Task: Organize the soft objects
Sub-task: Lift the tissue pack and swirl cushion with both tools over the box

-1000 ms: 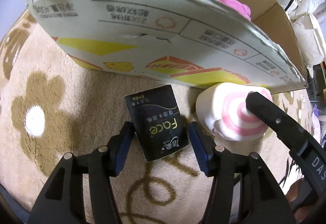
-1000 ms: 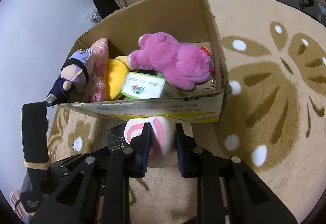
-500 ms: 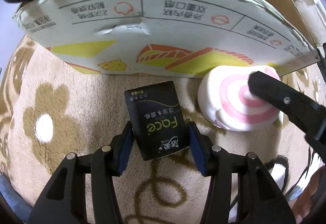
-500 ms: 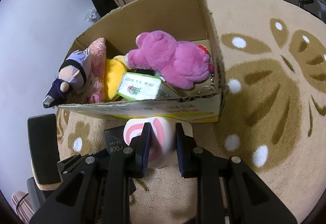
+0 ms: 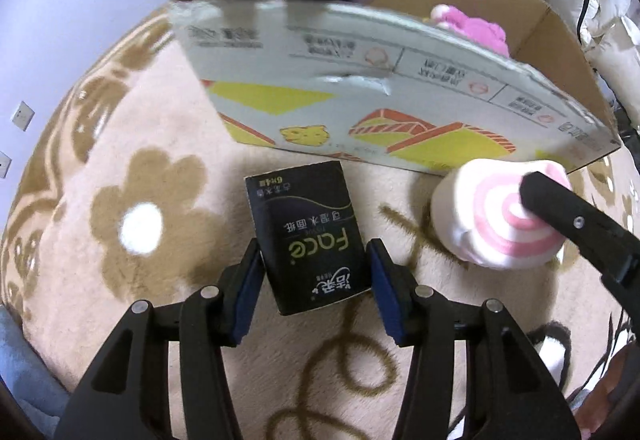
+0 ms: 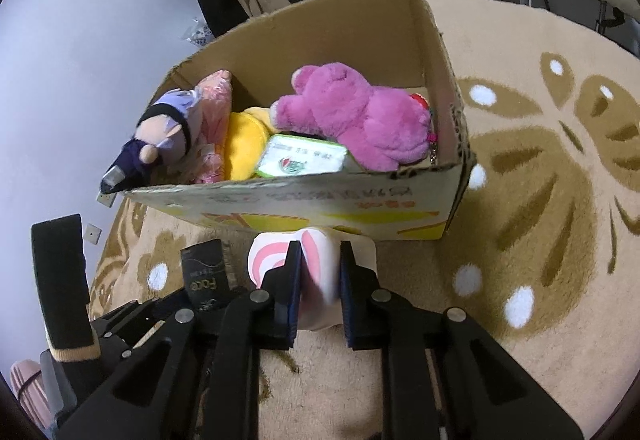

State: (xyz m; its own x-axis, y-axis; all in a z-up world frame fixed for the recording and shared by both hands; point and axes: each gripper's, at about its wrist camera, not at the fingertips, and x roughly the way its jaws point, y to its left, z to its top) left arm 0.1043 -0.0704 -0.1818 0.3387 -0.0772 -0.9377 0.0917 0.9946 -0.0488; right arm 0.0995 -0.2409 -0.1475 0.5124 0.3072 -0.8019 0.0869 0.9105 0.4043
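On a beige rug patterned with brown flowers, the left gripper closes its blue-padded fingers on the sides of a black "Face" tissue pack, which lies flat just in front of a printed cardboard box; the pads look pressed to the pack's edges. Beside it, the right gripper pinches a pink-and-white swirl plush, jaws narrowed so that the soft body bulges around them, the toy touching the box's front wall. Inside the box lie a magenta plush bear, a yellow plush, a green-and-white tissue pack and a purple-haired doll draped over the left corner.
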